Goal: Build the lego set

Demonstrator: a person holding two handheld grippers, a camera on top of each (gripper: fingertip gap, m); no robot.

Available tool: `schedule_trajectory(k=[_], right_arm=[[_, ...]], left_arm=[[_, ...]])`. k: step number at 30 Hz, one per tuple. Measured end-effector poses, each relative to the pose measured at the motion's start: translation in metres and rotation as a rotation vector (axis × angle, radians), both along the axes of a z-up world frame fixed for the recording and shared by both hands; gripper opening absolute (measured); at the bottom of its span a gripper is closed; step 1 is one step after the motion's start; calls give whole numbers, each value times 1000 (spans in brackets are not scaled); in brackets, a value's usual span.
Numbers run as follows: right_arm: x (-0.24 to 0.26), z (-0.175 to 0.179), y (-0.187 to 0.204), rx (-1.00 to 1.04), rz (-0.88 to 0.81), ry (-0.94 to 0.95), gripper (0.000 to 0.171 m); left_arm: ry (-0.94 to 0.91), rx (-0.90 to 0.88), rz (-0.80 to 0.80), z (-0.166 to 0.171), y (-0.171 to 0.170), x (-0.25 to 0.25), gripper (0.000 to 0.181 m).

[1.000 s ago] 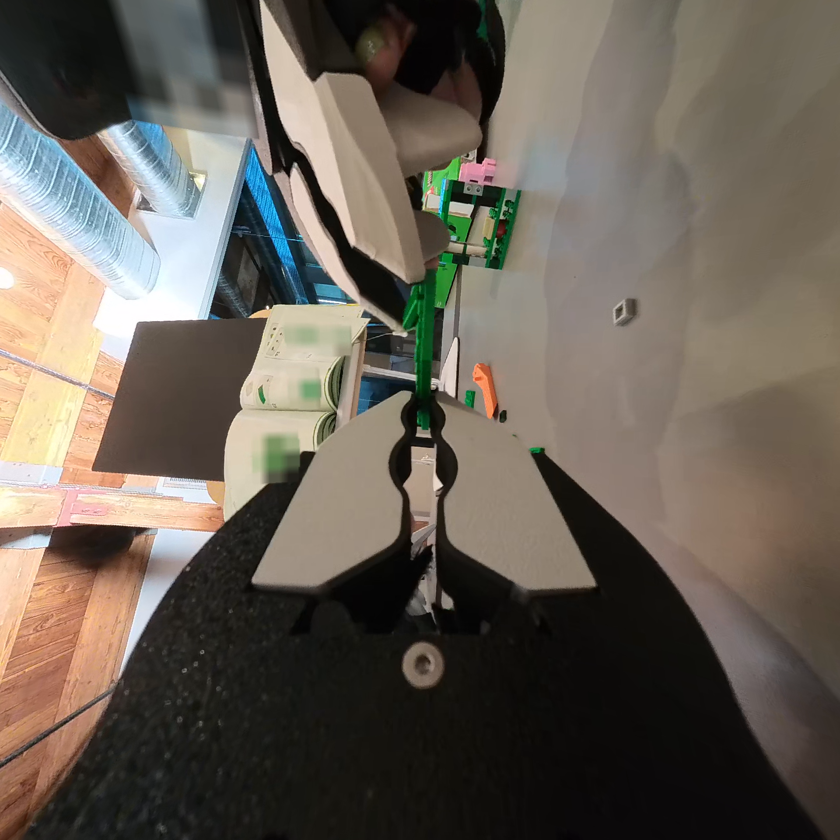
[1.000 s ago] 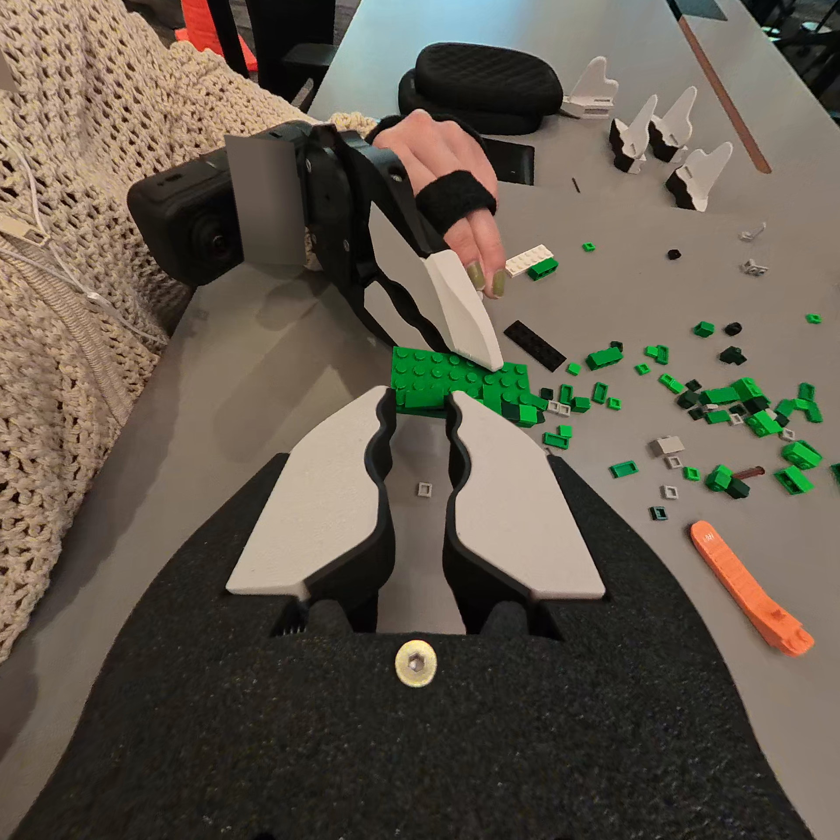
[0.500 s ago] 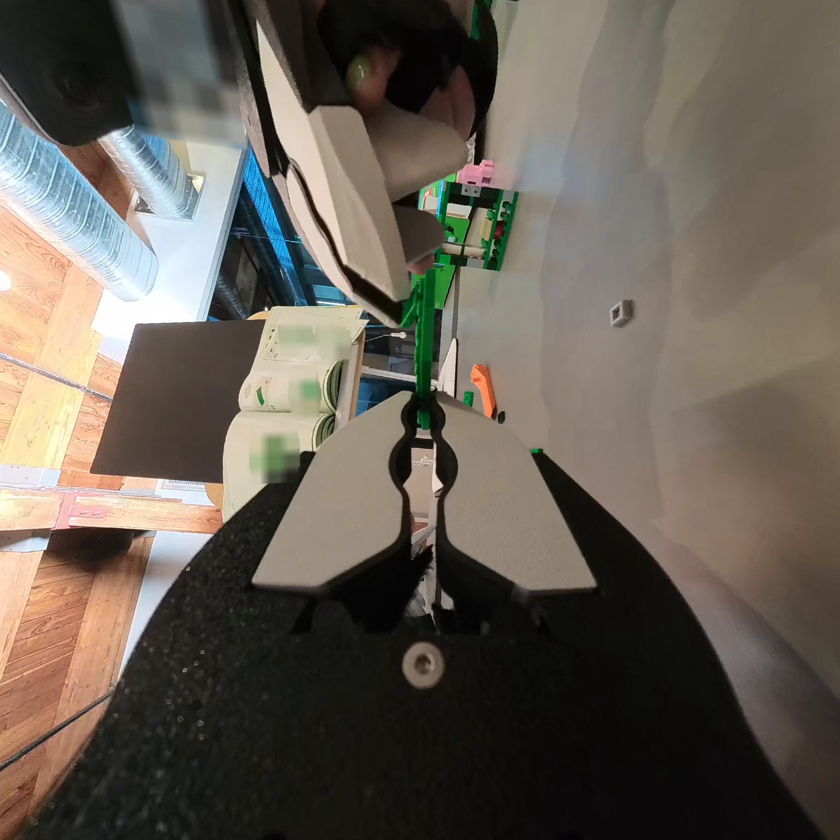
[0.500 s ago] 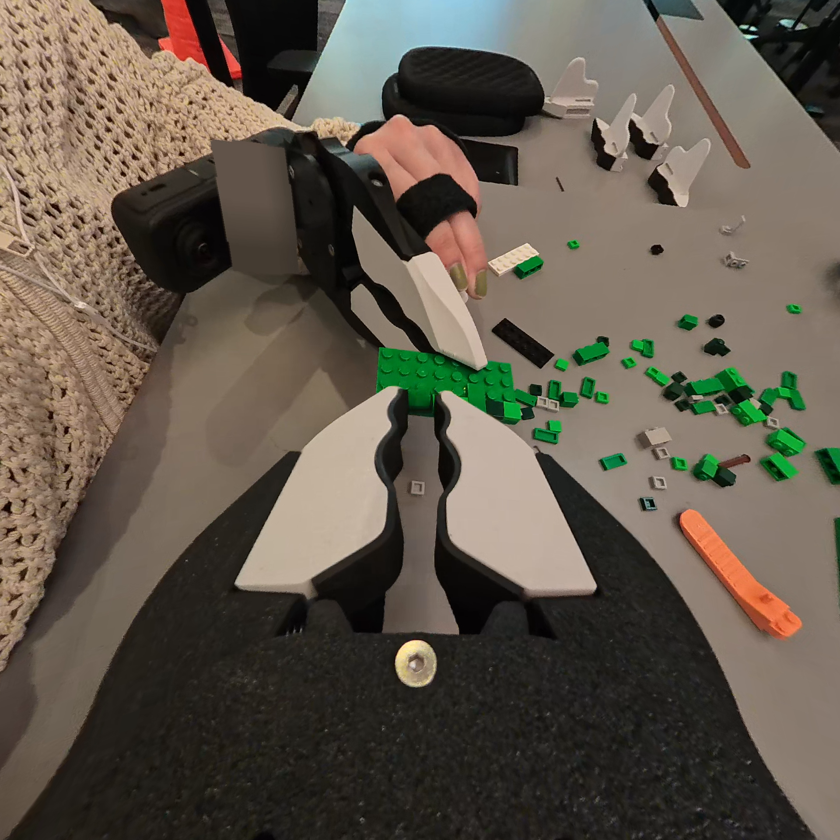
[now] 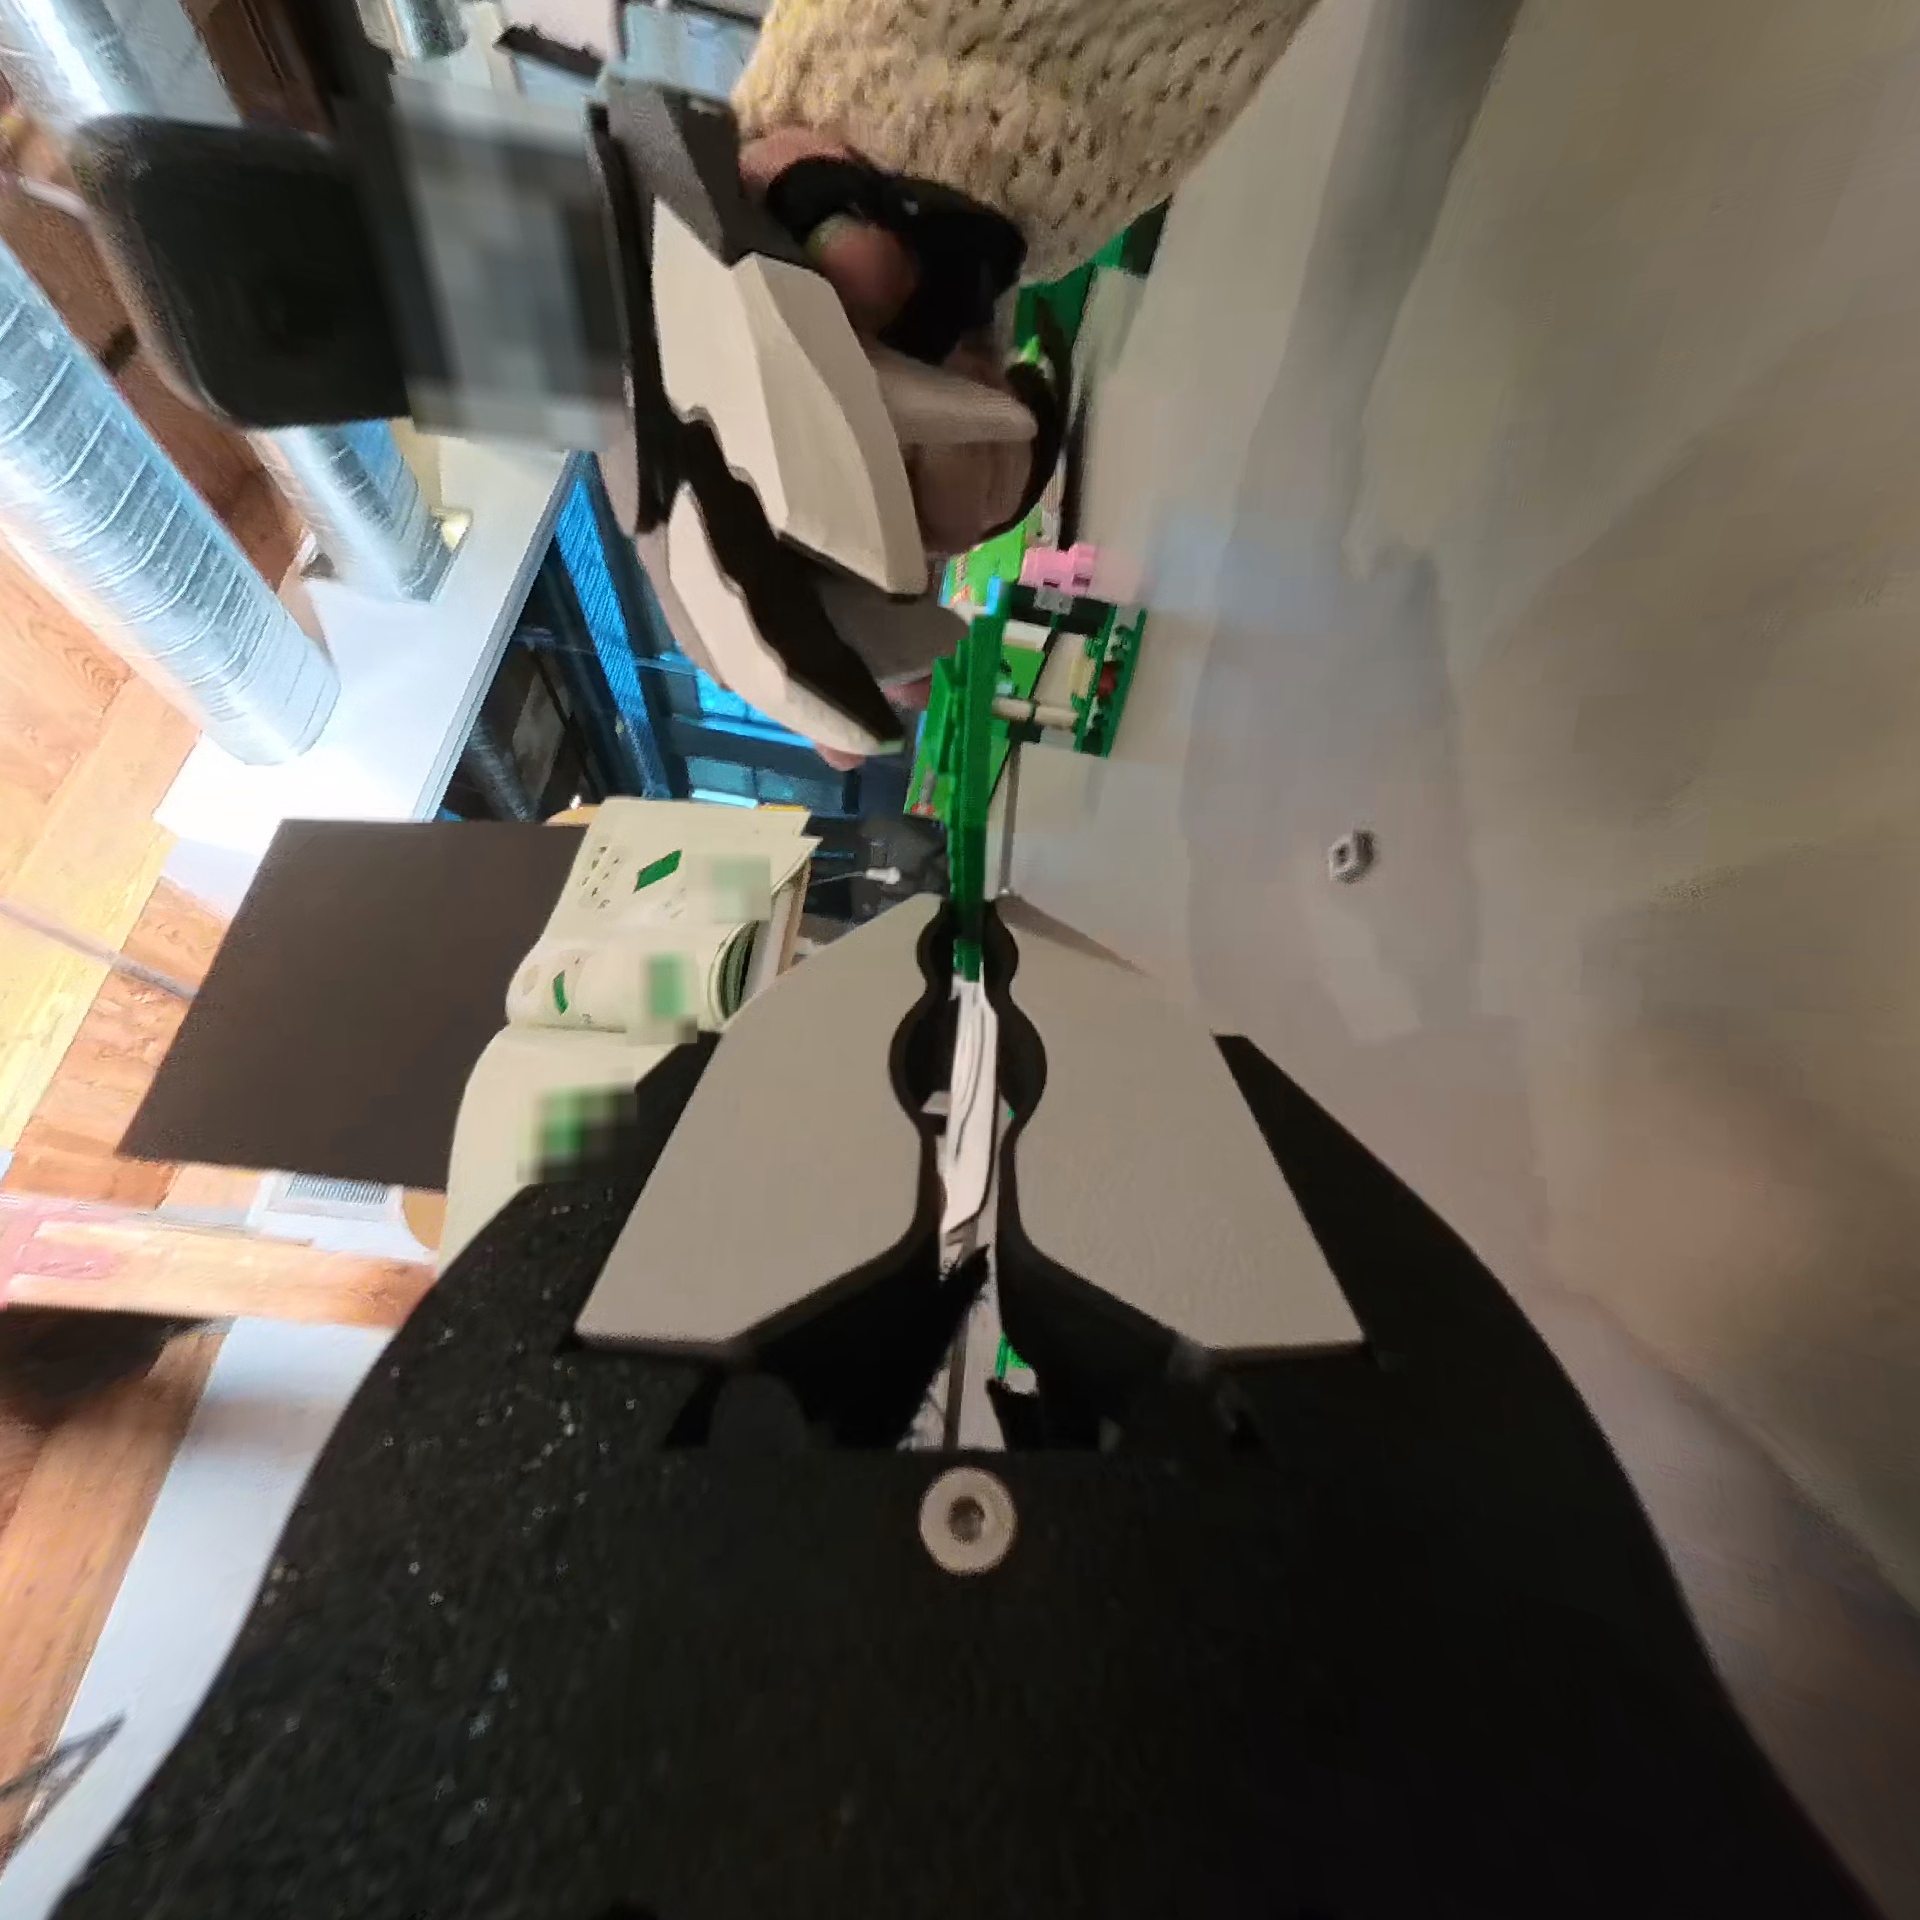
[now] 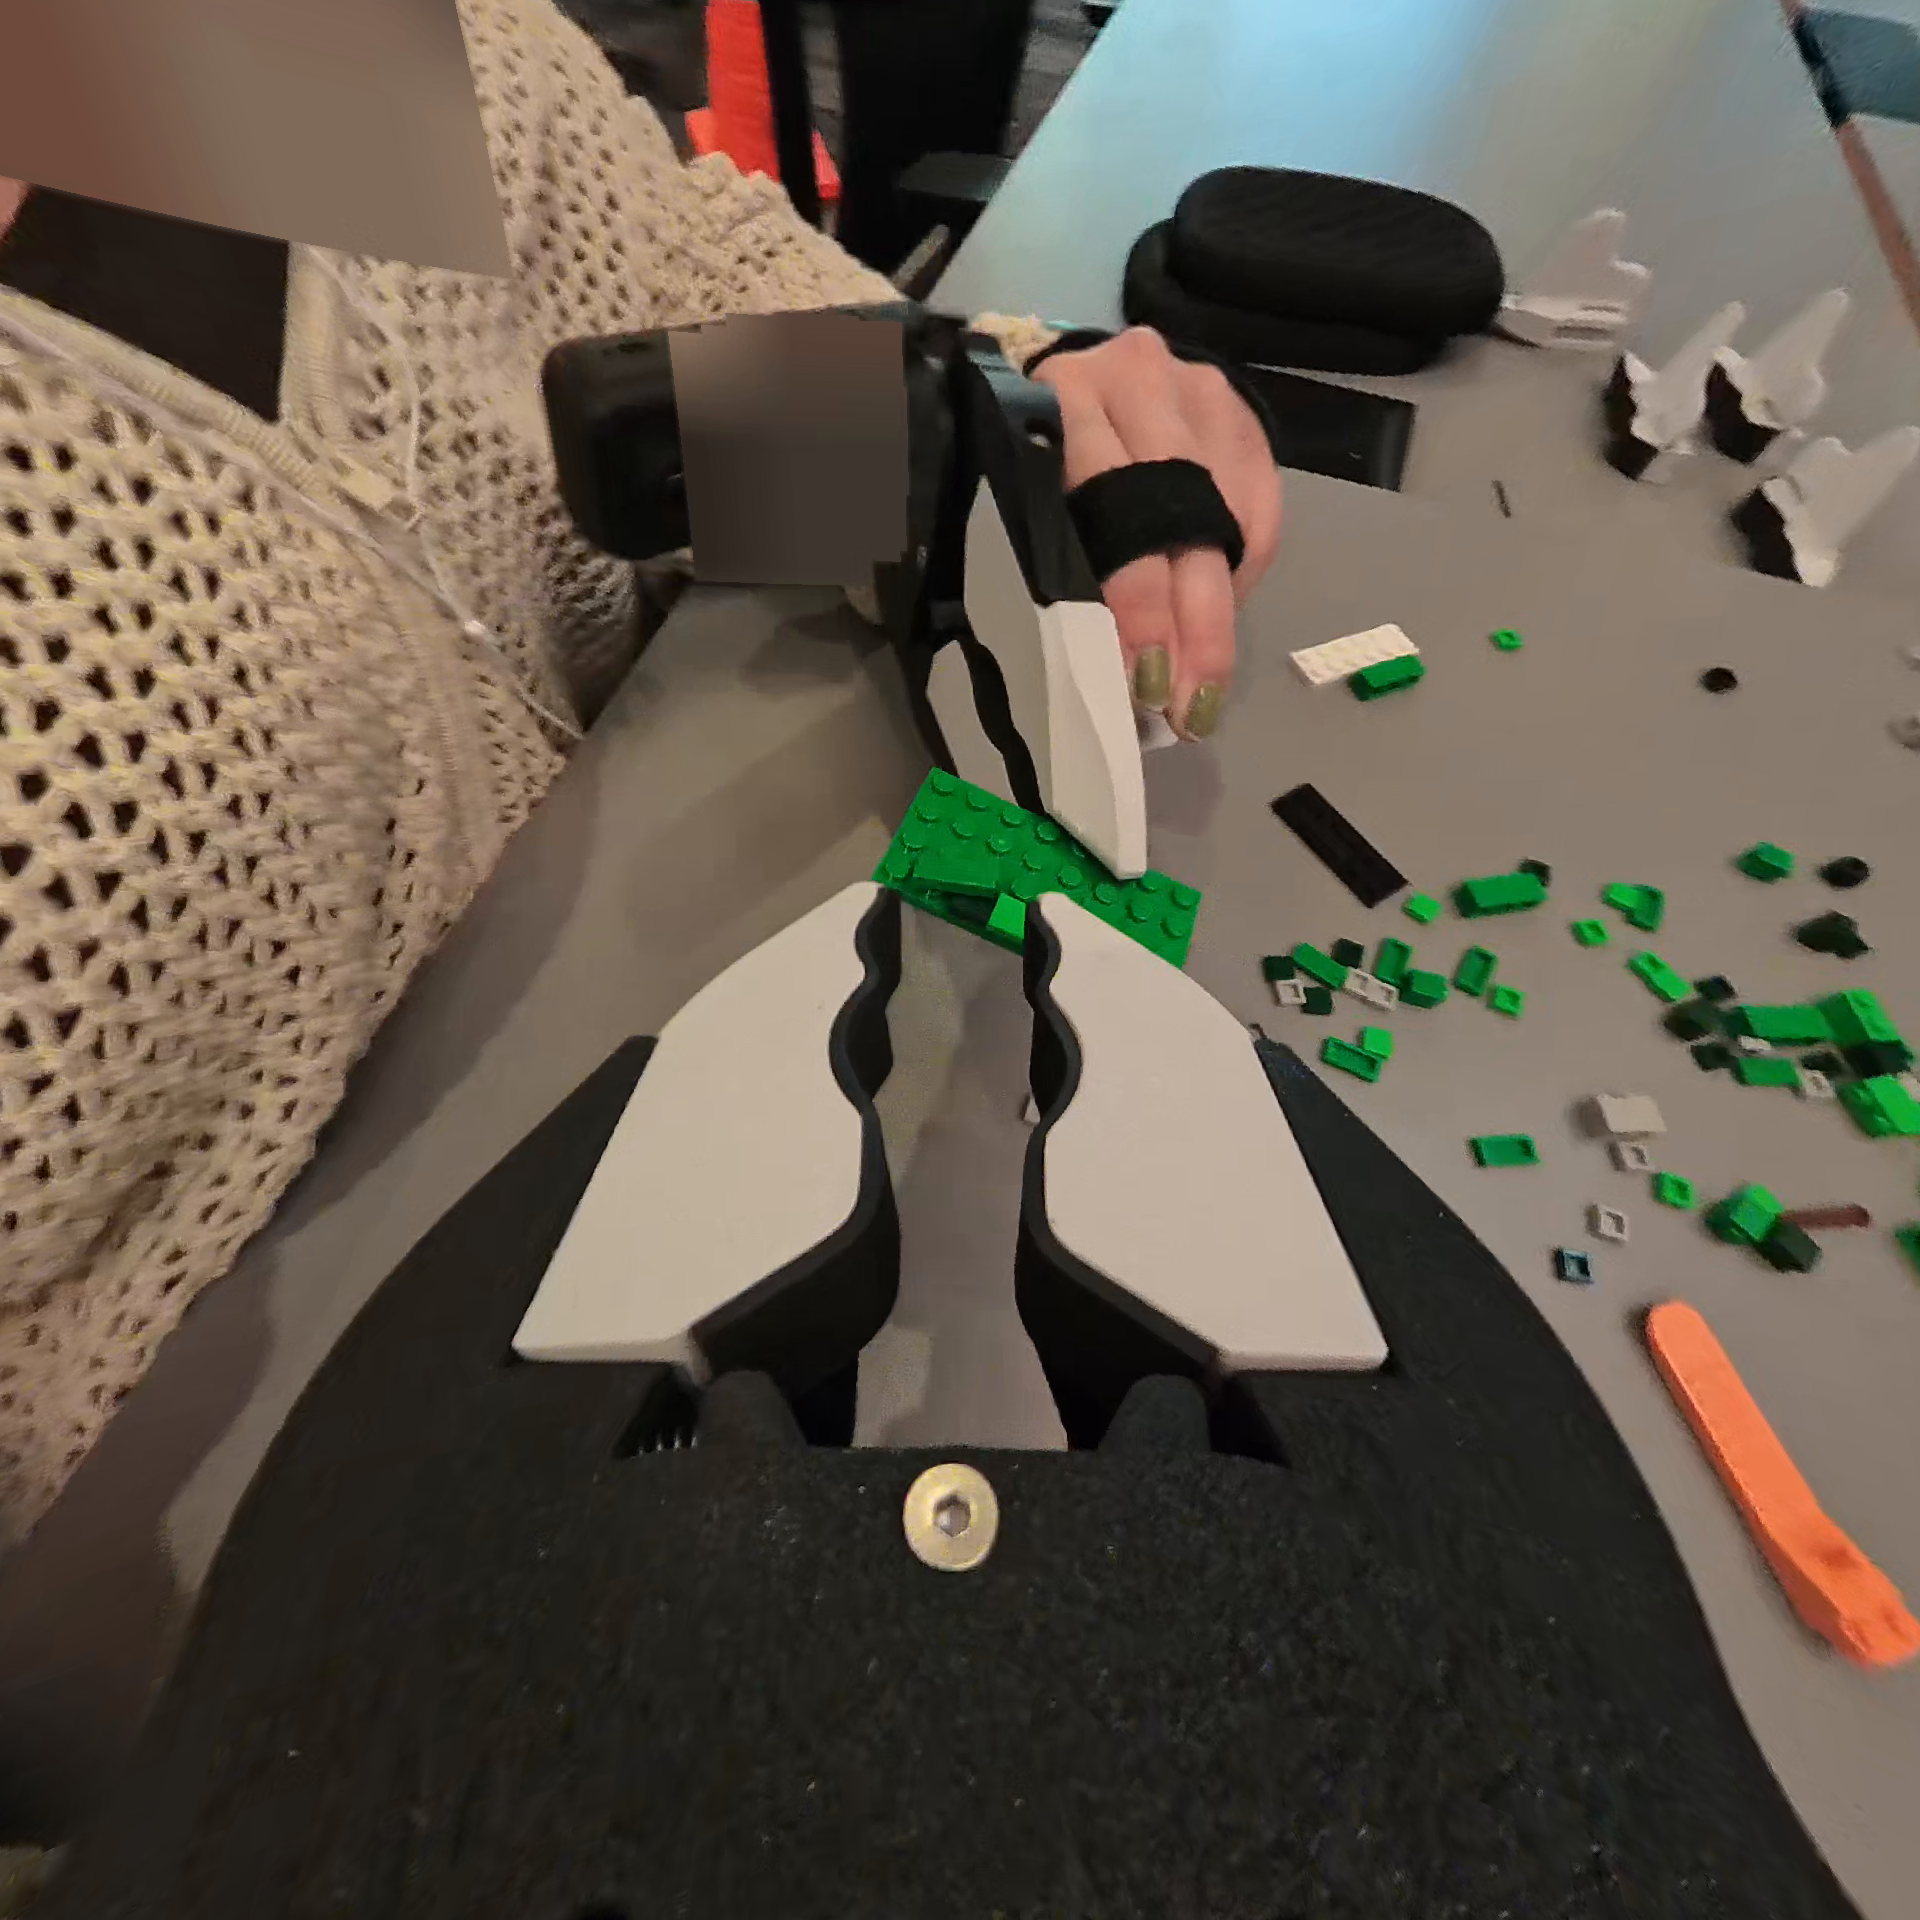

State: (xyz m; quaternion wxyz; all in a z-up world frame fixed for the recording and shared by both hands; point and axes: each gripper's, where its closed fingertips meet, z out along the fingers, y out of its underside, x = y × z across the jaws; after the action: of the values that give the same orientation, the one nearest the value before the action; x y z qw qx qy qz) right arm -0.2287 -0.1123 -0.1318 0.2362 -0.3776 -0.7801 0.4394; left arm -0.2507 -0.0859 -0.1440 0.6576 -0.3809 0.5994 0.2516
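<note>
Grey table (image 6: 727, 727) carries a tilted green plate (image 6: 997, 842) pinched at its far edge by the left gripper (image 5: 971, 920), its near edge just ahead of the right gripper (image 6: 961, 909), fingers spread, no readable writing.

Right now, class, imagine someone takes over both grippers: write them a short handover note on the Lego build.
Left gripper: fingers shut on the edge of the green plate, held tilted above the table.
Right gripper: open, fingers either side of the plate's near edge, gripping nothing.
Things: loose green pieces, a black plate and an orange separator lie to the right; a partly built model stands farther along the table.
Done: plate picked up.
Left: fit loose pieces to it, then probably join it to the model.
</note>
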Motion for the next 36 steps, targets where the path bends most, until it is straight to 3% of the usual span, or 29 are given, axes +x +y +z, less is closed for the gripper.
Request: schedule_trajectory(k=[5,9,12,19,27,36], right_arm=[[-23,9,27,3,-307,28,20],[-31,4,57,119,-624,77,15],[-35,-1,51,113,-681,76,14],[-38,0,42,126,-597,97,16],[-22,-7,18,1,-259,5,16],[-22,-20,22,84,-261,-59,7]], left_arm=[[-1,98,315,13,31,-31,4],[-4,91,392,12,39,-41,4],[32,94,401,8,40,-42,4],[74,78,346,0,38,-34,4],[121,88,137,-7,16,-8,4],[119,90,152,-6,18,-9,4]])
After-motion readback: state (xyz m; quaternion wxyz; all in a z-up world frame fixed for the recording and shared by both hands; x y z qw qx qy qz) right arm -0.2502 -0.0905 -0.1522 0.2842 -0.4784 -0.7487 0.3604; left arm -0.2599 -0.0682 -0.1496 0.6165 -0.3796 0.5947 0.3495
